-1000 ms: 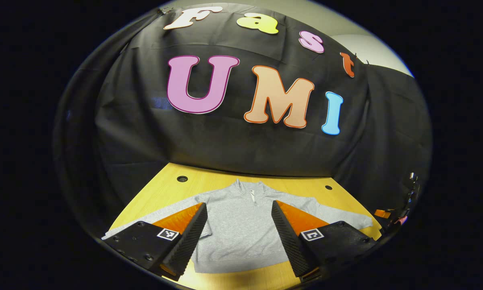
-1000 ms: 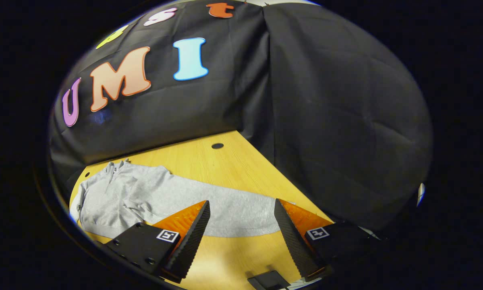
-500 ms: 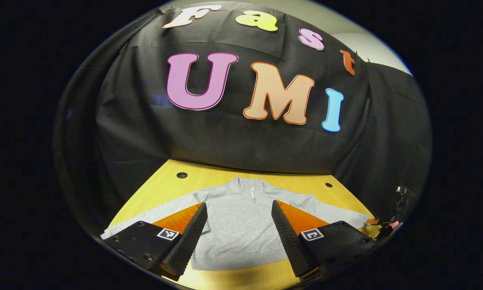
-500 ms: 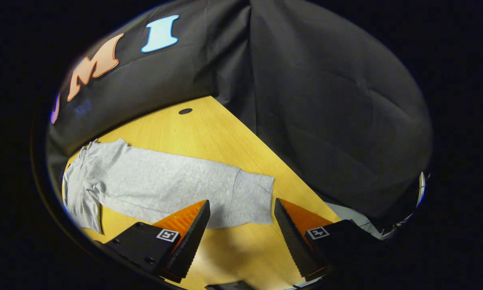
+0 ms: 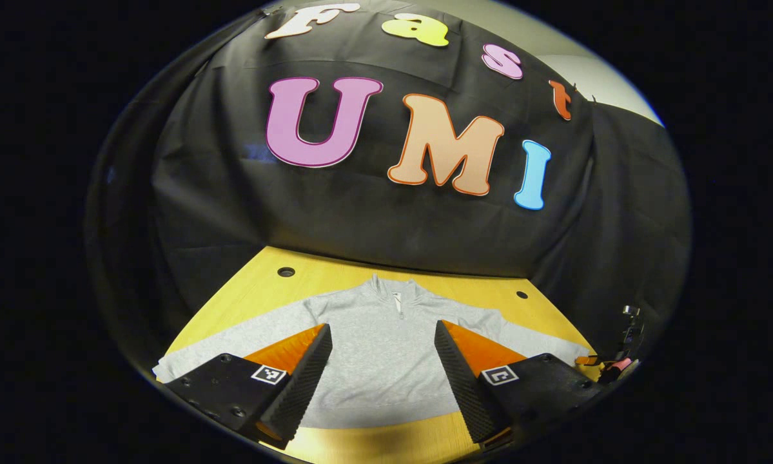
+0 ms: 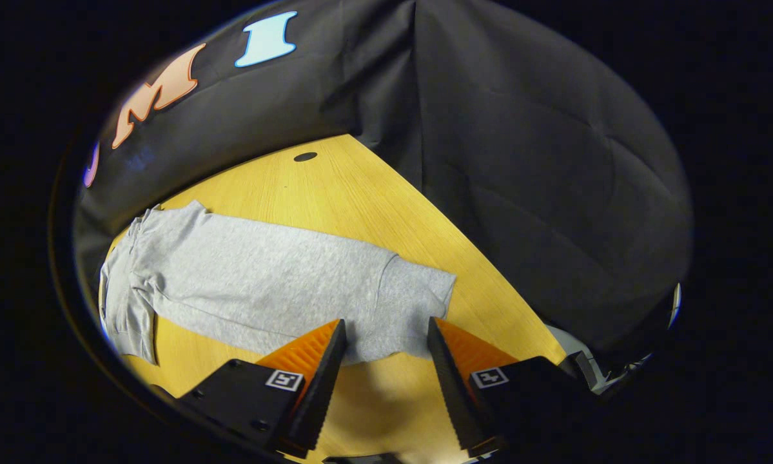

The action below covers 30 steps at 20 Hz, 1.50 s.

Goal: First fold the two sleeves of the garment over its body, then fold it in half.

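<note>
Grey garment (image 5: 380,348) soft matt knit; table (image 6: 360,193) smooth wood; fingers (image 6: 318,380) ribbed black.

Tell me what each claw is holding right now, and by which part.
Nothing is held. The left claw is open above the sweater's body. The right claw is open at the cuff of one sleeve, not yet closed on it.

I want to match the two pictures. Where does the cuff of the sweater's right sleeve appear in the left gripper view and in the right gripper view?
Left gripper view: the cuff lies far right on the table, beyond the right finger.
Right gripper view: the cuff lies low in the middle, just ahead of the open fingers.
Shared landmark: the grey sweater collar, at far left in the right gripper view.
</note>
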Each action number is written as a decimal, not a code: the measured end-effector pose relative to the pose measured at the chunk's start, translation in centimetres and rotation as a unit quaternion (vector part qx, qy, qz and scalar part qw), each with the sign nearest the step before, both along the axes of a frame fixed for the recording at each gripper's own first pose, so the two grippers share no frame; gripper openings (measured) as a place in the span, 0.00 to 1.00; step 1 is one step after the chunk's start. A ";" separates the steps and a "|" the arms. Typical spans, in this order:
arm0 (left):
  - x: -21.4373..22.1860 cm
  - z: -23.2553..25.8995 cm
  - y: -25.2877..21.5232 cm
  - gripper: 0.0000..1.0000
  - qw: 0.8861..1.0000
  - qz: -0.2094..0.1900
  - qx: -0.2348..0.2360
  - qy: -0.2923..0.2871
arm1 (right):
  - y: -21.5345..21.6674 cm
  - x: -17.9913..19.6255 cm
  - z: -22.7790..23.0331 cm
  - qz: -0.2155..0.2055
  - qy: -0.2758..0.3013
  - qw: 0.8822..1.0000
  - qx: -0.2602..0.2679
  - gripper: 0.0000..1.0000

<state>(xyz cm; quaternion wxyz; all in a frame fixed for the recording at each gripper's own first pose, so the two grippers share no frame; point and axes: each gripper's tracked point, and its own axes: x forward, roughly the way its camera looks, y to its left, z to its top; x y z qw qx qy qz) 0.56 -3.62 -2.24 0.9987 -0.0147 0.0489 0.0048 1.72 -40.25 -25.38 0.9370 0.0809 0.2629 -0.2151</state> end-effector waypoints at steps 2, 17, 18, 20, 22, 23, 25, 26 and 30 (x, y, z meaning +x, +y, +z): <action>0.1 0.0 -0.2 0.93 1.000 -0.003 -0.004 0.001 | 1.1 0.3 0.2 0.014 0.007 1.000 0.006 0.59; 0.6 -0.1 0.8 0.93 1.000 -0.030 0.000 0.005 | 5.3 -0.2 3.1 -0.009 -0.028 0.999 0.019 0.16; 0.5 -0.1 1.0 0.93 0.999 -0.033 0.001 0.004 | 6.2 -0.2 3.8 -0.007 -0.037 0.999 0.019 0.16; 0.4 -0.2 1.4 0.94 0.999 -0.038 0.000 0.005 | 8.4 -0.2 5.6 -0.003 -0.057 0.998 0.024 0.15; 0.2 -0.3 2.0 0.93 0.999 -0.041 0.000 0.006 | 10.9 0.5 7.3 0.003 -0.078 0.997 0.029 0.16; 0.1 -0.4 2.3 0.93 0.999 -0.043 0.000 0.006 | 12.2 0.9 8.1 0.008 -0.088 0.996 0.030 0.15; -0.4 -0.5 3.2 0.93 0.999 -0.044 0.003 0.007 | 15.2 1.9 9.6 0.020 -0.103 0.994 0.030 0.16; -0.6 -0.6 3.7 0.93 0.999 -0.044 0.004 0.008 | 16.6 2.6 10.4 0.028 -0.110 0.993 0.029 0.15; -1.3 -1.2 6.2 0.93 0.999 -0.038 -0.001 0.015 | 23.1 6.4 13.8 0.074 -0.142 0.987 0.024 0.15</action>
